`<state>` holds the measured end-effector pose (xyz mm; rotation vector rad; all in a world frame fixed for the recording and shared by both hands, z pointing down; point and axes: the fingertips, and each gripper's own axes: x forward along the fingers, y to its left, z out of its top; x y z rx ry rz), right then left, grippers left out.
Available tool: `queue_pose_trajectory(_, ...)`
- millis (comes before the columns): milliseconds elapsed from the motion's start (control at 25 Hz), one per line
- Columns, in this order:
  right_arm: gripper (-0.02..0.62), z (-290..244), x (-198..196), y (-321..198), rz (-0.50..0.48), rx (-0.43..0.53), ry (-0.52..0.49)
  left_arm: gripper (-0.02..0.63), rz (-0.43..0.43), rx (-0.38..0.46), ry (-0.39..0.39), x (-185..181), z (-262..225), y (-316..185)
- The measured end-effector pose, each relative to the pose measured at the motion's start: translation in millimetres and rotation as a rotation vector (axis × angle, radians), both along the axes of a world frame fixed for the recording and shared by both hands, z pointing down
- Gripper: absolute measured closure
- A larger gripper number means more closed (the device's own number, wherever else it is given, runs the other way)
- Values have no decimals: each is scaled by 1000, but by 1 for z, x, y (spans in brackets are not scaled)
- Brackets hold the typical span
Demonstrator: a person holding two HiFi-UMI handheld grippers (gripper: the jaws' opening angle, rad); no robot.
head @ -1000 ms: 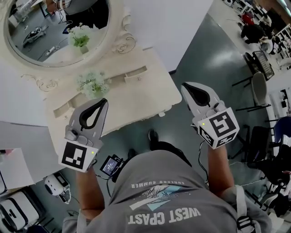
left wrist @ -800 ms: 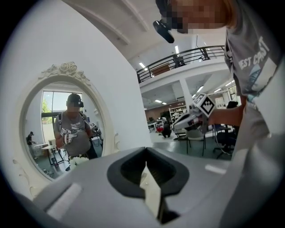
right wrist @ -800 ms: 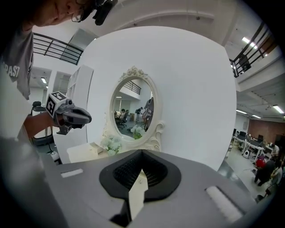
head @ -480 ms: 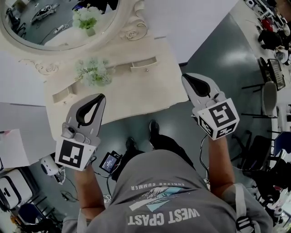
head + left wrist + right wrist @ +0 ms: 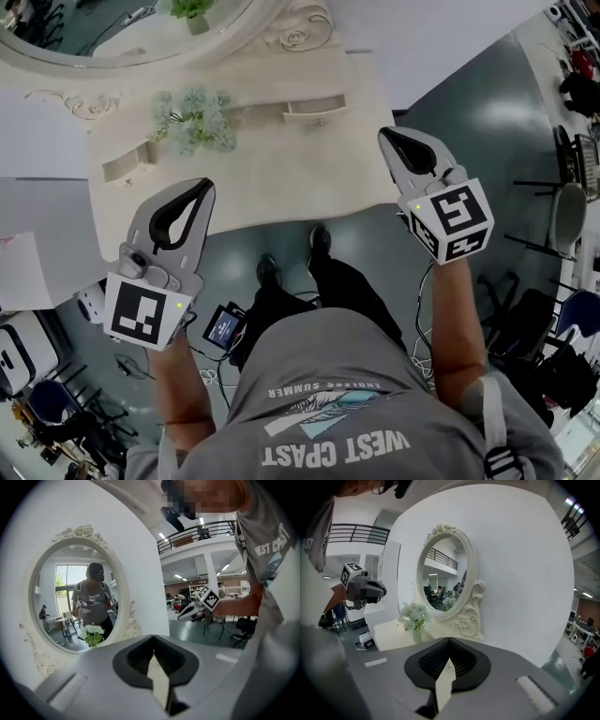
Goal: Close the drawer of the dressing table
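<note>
so we're hovering the left gripper (image 5: 200, 187) & right gripper (image 5: 391, 139) by the dressing table (image 5: 281, 178), jaws closed on nothing; small drawer (image 5: 314, 106) on top is prob sitting ajar, untouched, so closing's all left

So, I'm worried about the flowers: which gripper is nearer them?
Left. The left gripper hangs just short of the flowers; the right gripper is off by the table's right edge.

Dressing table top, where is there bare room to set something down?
The wide front stretch of the dressing table is bare, from the flowers and the right-hand small drawer to the front edge. The back, under the mirror, is crowded.
</note>
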<state>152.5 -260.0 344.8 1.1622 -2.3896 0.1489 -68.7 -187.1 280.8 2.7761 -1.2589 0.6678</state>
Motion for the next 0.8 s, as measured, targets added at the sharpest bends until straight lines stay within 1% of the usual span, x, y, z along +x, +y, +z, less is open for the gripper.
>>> queue_pose_trajectory(280,594,46,-16,-30,-39,-57,17,603,-30,-41,-8,-10,30,-16)
queue_pose_trajectory(480,594,78,-28,-43,-64,-95,29,603,-36,-59,-7,-13,49,-22)
queue_pose_trajectory(800,593,126,-41,-59,-93,-151,54,603,-69,-101,0,-23,79,-26)
